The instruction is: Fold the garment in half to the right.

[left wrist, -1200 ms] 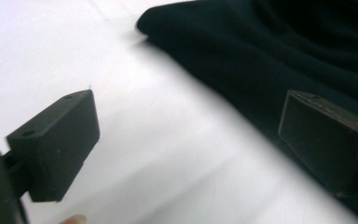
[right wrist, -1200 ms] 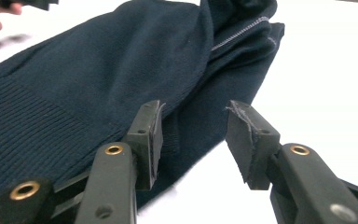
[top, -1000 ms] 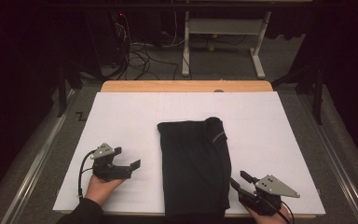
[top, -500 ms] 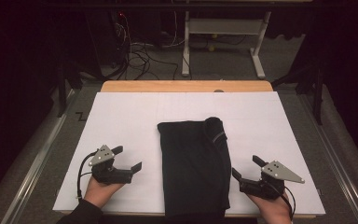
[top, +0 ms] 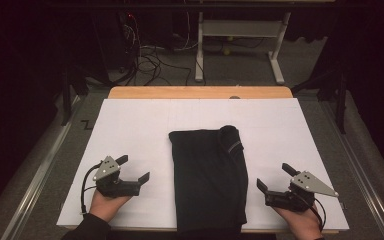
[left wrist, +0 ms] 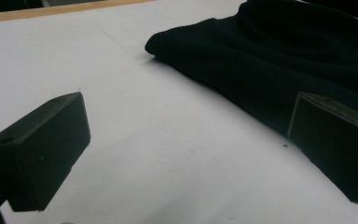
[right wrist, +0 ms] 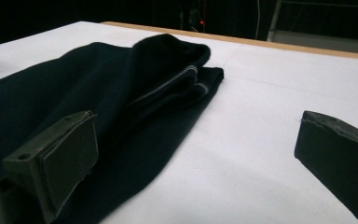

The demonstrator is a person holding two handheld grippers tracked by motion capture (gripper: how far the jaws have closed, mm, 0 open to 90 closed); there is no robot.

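- Between both grippers lay the folded black cloth (top: 209, 177), long axis running away from the person on the white sheet (top: 130, 125).
- Sat just inward of the right gripper (top: 276, 181), jaws just opened wide, nothing between them.
- Lay slightly farther from the left gripper (top: 134, 168), also released, empty.

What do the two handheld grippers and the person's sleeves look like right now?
Both the left gripper and right gripper are black, with blocky rectangular jaws and a grey three-cornered plate on top. A black cable loops from each. A dark sleeve shows at the left wrist.
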